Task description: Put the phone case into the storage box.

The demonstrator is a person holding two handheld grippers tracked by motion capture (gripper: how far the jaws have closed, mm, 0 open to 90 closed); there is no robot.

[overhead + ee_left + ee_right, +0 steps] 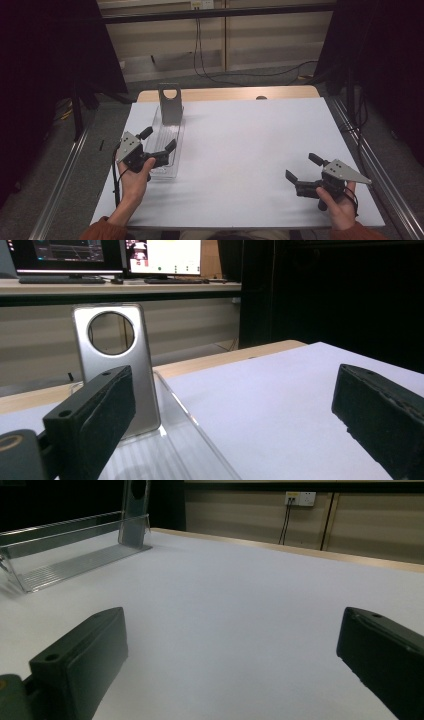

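A clear plastic tray (167, 137) lies on the white table at the left, with an upright silver metal plate (170, 104) with a round hole at its far end. My left gripper (159, 141) hovers open over the tray's near end, with nothing between its jaws. From the left gripper view, the silver plate (116, 362) stands ahead and the tray (170, 450) runs below the jaws. Near the front right, my right gripper (303, 168) is open over bare table. In the right gripper view, the tray (70, 555) and plate (136, 512) lie far off at the upper left.
The white table (250, 150) has a wooden strip along its far edge. Metal rails run along both sides of the table. Monitors (105, 255) sit on a desk beyond the table. Cables hang from a wall socket (299, 499).
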